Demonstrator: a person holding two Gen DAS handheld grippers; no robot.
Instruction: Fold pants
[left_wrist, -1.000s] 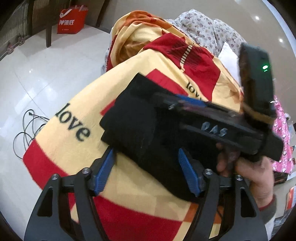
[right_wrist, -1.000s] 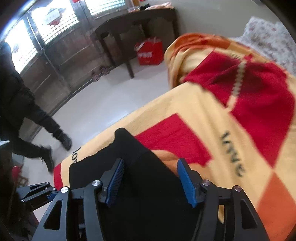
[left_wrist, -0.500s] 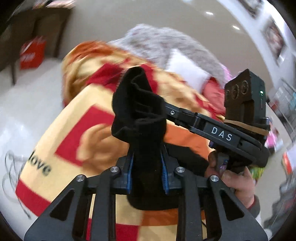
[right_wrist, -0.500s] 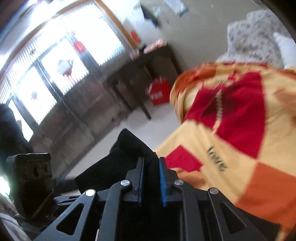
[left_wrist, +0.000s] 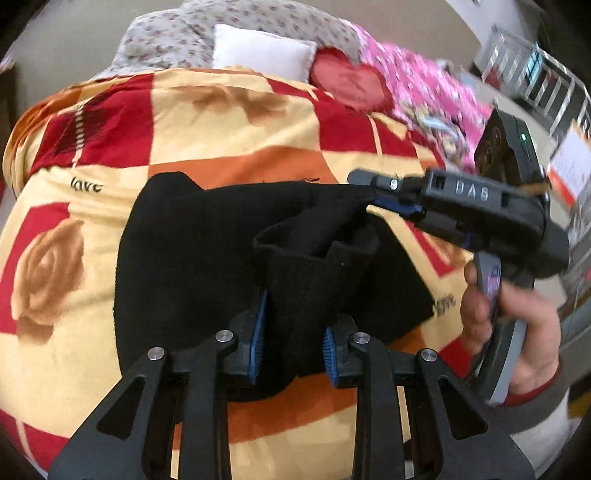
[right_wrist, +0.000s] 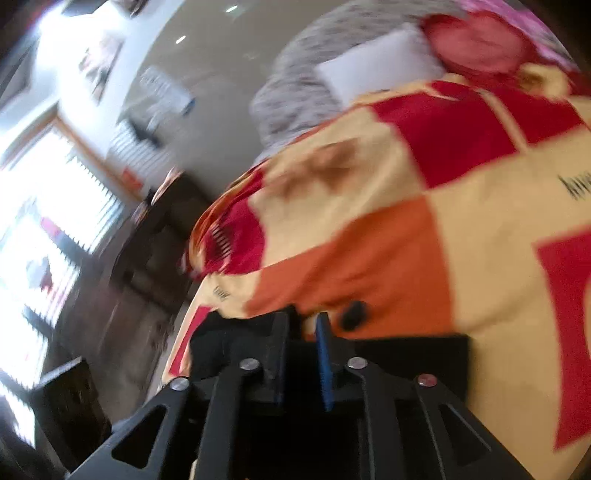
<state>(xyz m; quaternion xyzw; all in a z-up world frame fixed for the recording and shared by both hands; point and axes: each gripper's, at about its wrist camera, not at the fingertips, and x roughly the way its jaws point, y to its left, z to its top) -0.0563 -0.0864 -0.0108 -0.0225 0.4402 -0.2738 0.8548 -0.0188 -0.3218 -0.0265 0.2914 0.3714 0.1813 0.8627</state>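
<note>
Left gripper (left_wrist: 291, 332) clamps a bunched edge of the black pants (left_wrist: 192, 258), which lie on the checked blanket (left_wrist: 236, 129). Beyond, right gripper (left_wrist: 376, 197) pinches their far corner, its jaws just eased wider; that hold may slip, collapsing the fold.

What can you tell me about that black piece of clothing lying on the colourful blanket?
The black pants look like a soft, ribbed knit, plain and dark, with no print visible. Most of the cloth lies on the red, orange and cream blanket, partly folded over itself. One bunched edge is lifted and clamped in the left gripper. Another corner is pulled taut by the right gripper, whose jaws have just been opening while cloth remains between them. Nothing else touches the pants.
</note>
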